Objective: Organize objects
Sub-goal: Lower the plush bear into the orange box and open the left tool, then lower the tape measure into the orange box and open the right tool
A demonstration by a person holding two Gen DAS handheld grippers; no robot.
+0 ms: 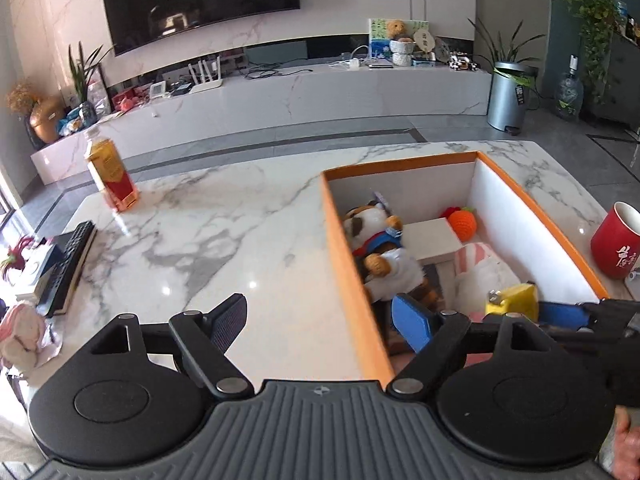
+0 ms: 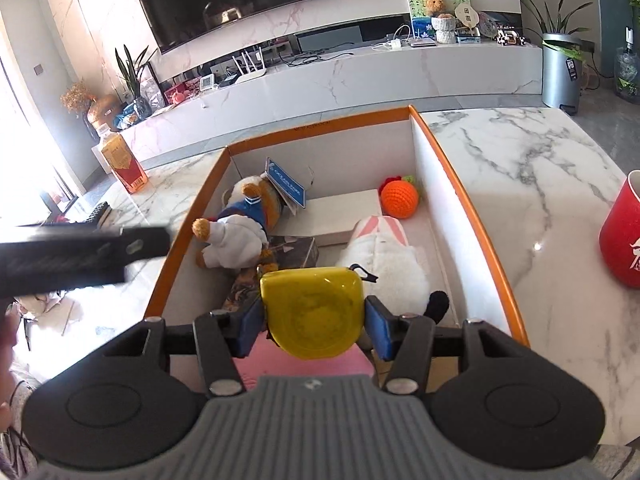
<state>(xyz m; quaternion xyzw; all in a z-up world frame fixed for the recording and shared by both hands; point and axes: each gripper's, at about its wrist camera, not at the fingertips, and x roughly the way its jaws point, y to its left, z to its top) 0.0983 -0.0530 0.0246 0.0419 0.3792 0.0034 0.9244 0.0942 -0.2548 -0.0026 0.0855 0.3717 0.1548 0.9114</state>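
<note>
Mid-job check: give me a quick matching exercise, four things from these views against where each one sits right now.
Things:
1. yellow case
2. crocheted orange ball
3. red mug
4. amber bottle

Places:
A. on the table, right of the orange-rimmed box
B. on the table, left of the box
C. between the right gripper pads
D. far right corner inside the box

Pairs: 1-C, 2-D, 3-A, 4-B

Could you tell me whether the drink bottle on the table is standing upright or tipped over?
Upright: the bottle stands on its base on the marble table, cap upward, outside the box.
</note>
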